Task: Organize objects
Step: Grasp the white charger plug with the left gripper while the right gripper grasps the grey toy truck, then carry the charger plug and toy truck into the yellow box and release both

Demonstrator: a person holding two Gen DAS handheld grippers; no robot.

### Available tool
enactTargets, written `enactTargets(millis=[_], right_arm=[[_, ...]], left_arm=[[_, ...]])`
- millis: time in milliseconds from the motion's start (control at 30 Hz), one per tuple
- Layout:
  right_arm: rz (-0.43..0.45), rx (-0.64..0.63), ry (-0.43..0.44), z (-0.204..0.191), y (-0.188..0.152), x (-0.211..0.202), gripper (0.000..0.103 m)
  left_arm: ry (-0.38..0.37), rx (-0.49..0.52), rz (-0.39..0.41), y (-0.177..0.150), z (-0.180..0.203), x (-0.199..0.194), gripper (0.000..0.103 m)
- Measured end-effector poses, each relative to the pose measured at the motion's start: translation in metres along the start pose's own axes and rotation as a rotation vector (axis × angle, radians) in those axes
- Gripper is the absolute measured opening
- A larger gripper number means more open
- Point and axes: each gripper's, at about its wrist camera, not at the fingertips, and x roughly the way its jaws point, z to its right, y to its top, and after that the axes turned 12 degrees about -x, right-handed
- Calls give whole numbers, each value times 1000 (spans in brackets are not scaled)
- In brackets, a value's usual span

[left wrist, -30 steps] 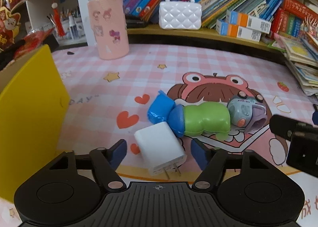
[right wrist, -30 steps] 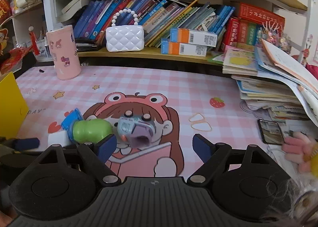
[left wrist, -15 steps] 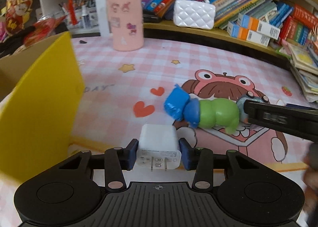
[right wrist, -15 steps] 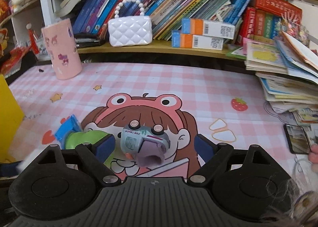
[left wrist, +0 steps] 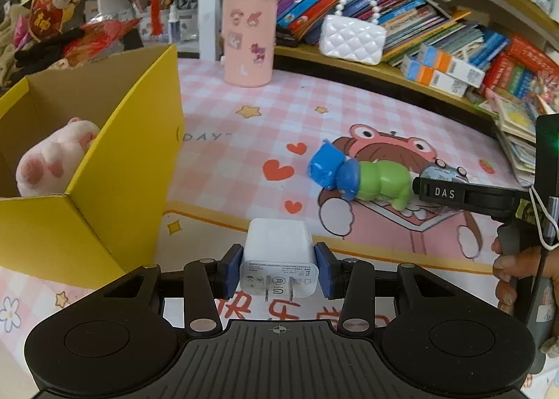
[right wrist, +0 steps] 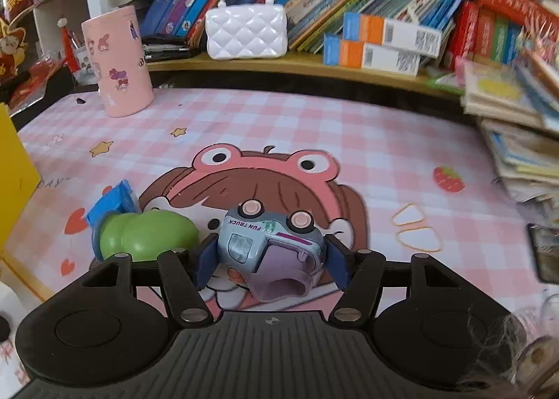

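Lifted off the mat since a second ago: white charger [left wrist: 278, 261], clamped between left gripper [left wrist: 278, 271] pads, yellow box [left wrist: 115, 168] at ten o'clock. Closed just now on toy truck [right wrist: 269, 241]: right gripper [right wrist: 269, 261], pads against its sides, green toy [right wrist: 148, 236] at nine o'clock.

A: What colours lie on the surface [right wrist: 349, 126]?

B: It's a pink-and-white check, printed with red hearts, yellow stars and a brown-haired cartoon girl in a pink frog hat.

A: And the things?

B: A white charger [left wrist: 278, 261], a green and blue toy [left wrist: 360, 179], and a pale blue toy truck [right wrist: 269, 241] with a lilac back and pink wheels.

A: The box?

B: The box [left wrist: 115, 168] is yellow outside and plain brown inside, with a pink plush [left wrist: 52, 158] in it. The cup [left wrist: 248, 39] is pink, with stickers.
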Motion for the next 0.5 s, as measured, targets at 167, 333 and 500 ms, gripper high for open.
enactTargets(millis=[167, 333, 500], right_arm=[[14, 32, -40, 2, -10, -37, 60], [21, 63, -62, -10, -25, -83, 60], [-9, 98, -69, -31, -42, -119, 60]], left_arm=[[-55, 49, 24, -6, 2, -18, 42], [-110, 105, 44, -13, -3, -40, 42], [-138, 86, 32, -20, -21, -55, 42]])
